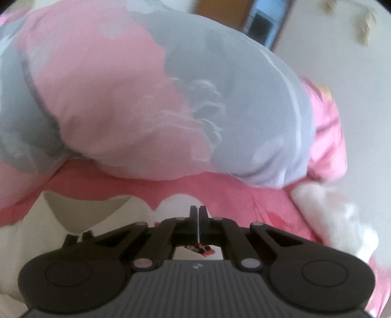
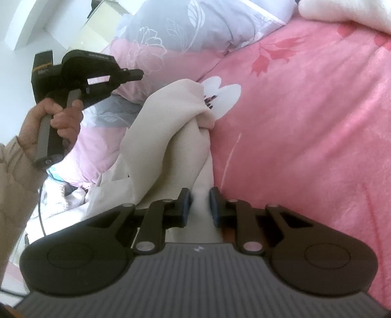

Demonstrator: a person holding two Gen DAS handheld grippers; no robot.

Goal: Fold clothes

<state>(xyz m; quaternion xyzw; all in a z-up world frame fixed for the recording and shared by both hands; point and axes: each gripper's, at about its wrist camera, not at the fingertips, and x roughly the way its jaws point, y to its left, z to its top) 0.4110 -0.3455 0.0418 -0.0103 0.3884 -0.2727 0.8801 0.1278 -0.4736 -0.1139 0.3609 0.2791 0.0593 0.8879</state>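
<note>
A cream garment (image 2: 168,137) lies bunched on the pink bedspread (image 2: 305,122), rising in a twisted fold toward the right wrist camera. My right gripper (image 2: 200,208) is shut on its near end, with cloth pinched between the pads. My left gripper (image 2: 138,73) hangs in the air at the upper left, held by a person's hand (image 2: 58,115), apart from the garment. In the left wrist view its fingers stand together, and this left gripper (image 1: 198,212) holds nothing. Part of the cream garment (image 1: 80,215) shows below and to its left.
A puffy grey and pink floral quilt (image 1: 171,97) is heaped at the head of the bed, and this quilt (image 2: 176,27) lies beyond the garment. A white fluffy blanket (image 2: 354,12) sits at the far right corner. A beige sleeve (image 2: 14,176) fills the left edge.
</note>
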